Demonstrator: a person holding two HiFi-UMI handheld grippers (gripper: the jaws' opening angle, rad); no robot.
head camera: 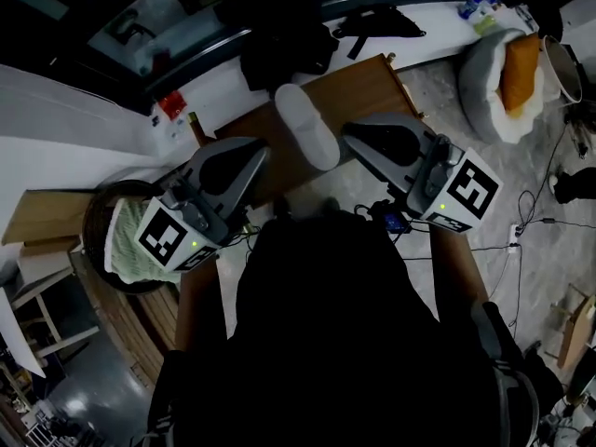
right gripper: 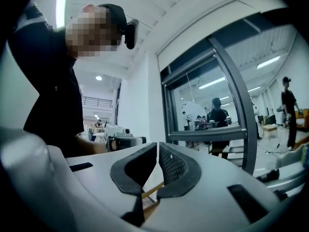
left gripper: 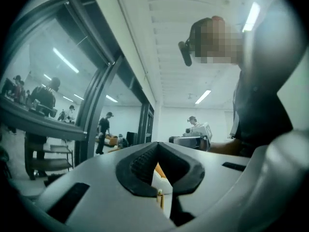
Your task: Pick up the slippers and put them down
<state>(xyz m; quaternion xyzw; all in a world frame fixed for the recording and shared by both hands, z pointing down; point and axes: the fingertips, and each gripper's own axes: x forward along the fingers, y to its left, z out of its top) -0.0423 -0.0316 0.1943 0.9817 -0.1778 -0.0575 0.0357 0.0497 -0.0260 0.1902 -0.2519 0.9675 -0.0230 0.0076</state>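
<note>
One white slipper (head camera: pixel 306 125) lies on the brown wooden table (head camera: pixel 372 87) in the head view, far below my raised hands. My left gripper (head camera: pixel 264 151) hangs at the slipper's left and my right gripper (head camera: pixel 347 135) at its right, both high above the table and apart from the slipper. In the left gripper view the left gripper (left gripper: pixel 157 143) is shut, its black pads meeting at the tips with nothing between them. The right gripper (right gripper: pixel 158 143) is shut and empty too. Both gripper views look level across the room. I see no second slipper.
A dark round basket (head camera: pixel 96 214) with a pale knitted cloth (head camera: pixel 126 242) stands at the table's left. A white beanbag (head camera: pixel 486 87) with an orange cushion (head camera: pixel 520 71) lies at the far right. Cables trail on the floor (head camera: pixel 540 222). People stand behind a glass partition (right gripper: pixel 227 115).
</note>
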